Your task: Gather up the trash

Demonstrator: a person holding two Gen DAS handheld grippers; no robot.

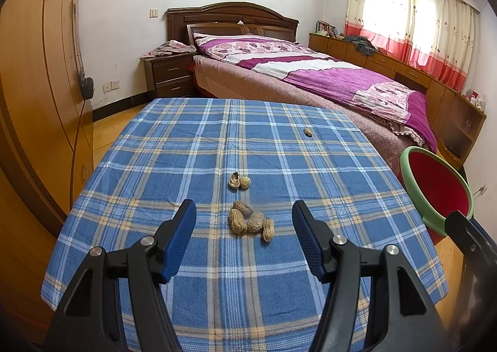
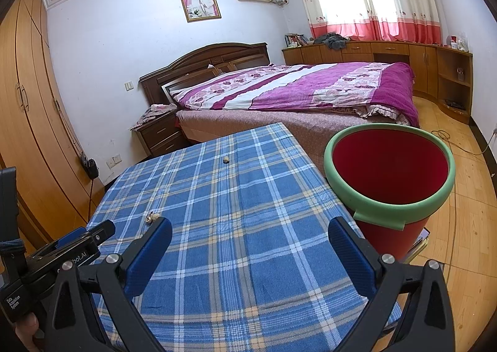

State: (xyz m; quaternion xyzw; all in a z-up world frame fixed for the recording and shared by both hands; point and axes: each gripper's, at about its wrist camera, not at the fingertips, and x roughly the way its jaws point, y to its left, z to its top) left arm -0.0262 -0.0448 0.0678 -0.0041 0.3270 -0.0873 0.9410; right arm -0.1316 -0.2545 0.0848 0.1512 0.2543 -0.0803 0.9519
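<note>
Peanut shells lie on a table under a blue plaid cloth [image 1: 192, 147]. A cluster of several shells [image 1: 250, 221] sits just ahead of my left gripper [image 1: 243, 212], which is open with nothing between its fingers. A pair of shells [image 1: 239, 181] lies a little farther, and a single shell [image 1: 307, 132] near the far right. In the right wrist view my right gripper [image 2: 250, 229] is open over the plaid cloth [image 2: 248, 184], empty. The pair of shells [image 2: 152, 217] shows by its left finger, the single shell [image 2: 226, 160] farther off. A red bin with a green rim [image 2: 389, 178] stands beside the table's right edge.
A bed with a purple quilt [image 1: 310, 72] lies beyond the table. A wooden wardrobe [image 1: 37, 72] fills the left side, a nightstand [image 1: 170, 74] stands by the bed, and low cabinets [image 2: 403, 57] run under the window. The bin [image 1: 435, 187] shows at right; wooden floor [image 2: 459, 227] around it.
</note>
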